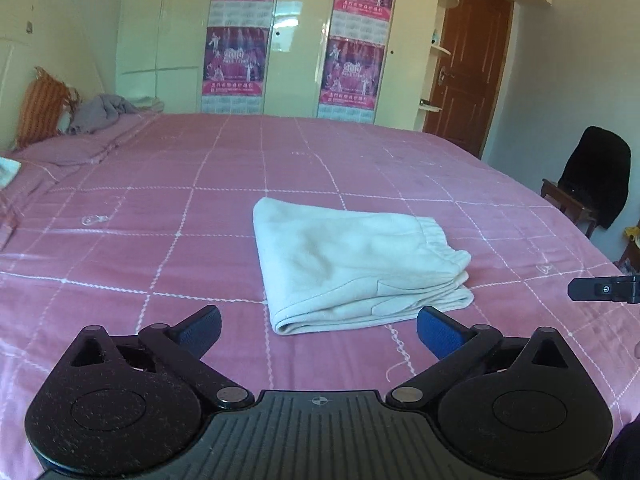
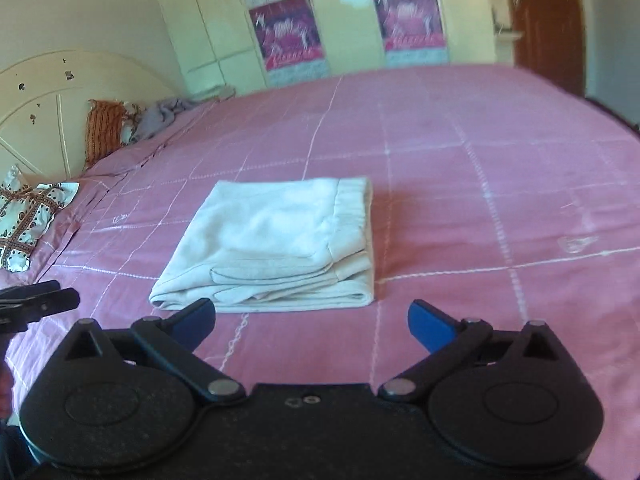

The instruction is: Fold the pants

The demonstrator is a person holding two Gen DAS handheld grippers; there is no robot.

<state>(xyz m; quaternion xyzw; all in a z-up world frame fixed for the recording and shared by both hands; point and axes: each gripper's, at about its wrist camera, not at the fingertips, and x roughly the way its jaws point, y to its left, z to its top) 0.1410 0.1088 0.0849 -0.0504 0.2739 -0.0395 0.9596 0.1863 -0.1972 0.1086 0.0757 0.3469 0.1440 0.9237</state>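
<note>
Cream-white pants (image 1: 352,268) lie folded into a compact stack on the pink checked bedspread (image 1: 160,208), with the elastic waistband on the right side. My left gripper (image 1: 319,330) hovers just short of the stack's near edge, jaws wide open and empty. In the right wrist view the same folded pants (image 2: 276,244) sit ahead of my right gripper (image 2: 311,324), which is also wide open with nothing between its blue pads. Part of the right gripper (image 1: 604,289) shows at the left view's right edge, and part of the left gripper (image 2: 36,304) at the right view's left edge.
An orange cushion (image 1: 42,108) and a grey garment (image 1: 104,112) lie at the head of the bed. A patterned pillow (image 2: 28,220) rests at the left. A wardrobe with posters (image 1: 236,36), a brown door (image 1: 466,60) and a chair draped in black cloth (image 1: 596,176) stand around the bed.
</note>
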